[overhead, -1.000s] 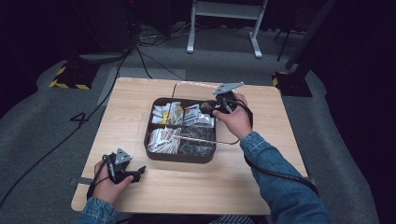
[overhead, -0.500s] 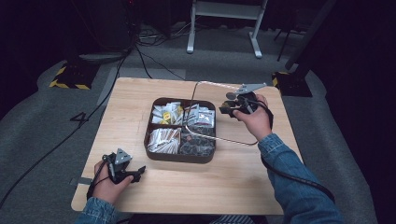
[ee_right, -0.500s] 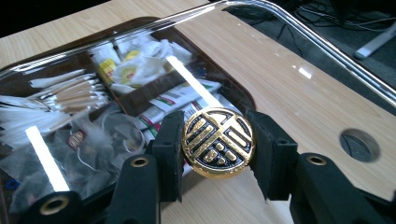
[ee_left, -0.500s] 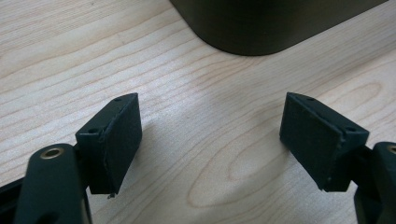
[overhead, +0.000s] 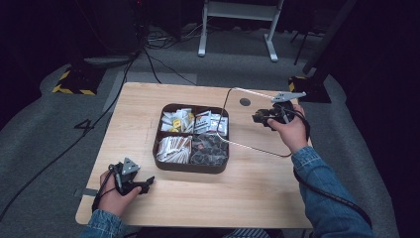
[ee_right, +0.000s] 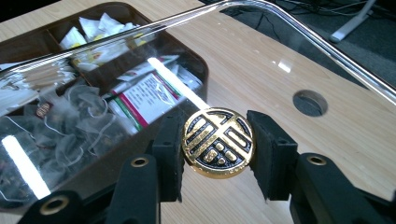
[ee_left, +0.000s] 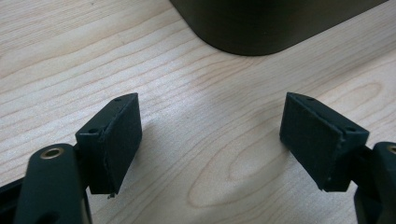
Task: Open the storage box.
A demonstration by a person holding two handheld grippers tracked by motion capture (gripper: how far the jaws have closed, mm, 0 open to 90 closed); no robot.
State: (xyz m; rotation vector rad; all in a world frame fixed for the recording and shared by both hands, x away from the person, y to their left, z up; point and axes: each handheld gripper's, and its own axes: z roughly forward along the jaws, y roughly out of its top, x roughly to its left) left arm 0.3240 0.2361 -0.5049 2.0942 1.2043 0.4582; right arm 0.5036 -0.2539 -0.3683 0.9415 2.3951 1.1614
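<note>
A dark brown tray (overhead: 190,168) with four compartments of tea bags and sachets sits mid-table. My right gripper (overhead: 257,118) is shut on the gold knob (ee_right: 218,142) of the tray's clear lid (overhead: 247,124), holding the lid tilted above the table to the right of the tray. In the right gripper view the lid (ee_right: 261,56) spans the frame, with the tray (ee_right: 51,23) seen partly through it. My left gripper (overhead: 148,182) rests open on the wood near the front left, a short way from the tray's wall (ee_left: 261,23), with nothing between its pads (ee_left: 116,140).
A round hole (overhead: 244,101) is cut in the tabletop under the held lid. Bare wood (overhead: 223,198) runs along the front edge. Cables and a metal stand (overhead: 237,20) lie on the grey floor beyond the table.
My right gripper has carried the lid from over the tray out to the right, leaving the compartments uncovered. The left gripper has stayed put.
</note>
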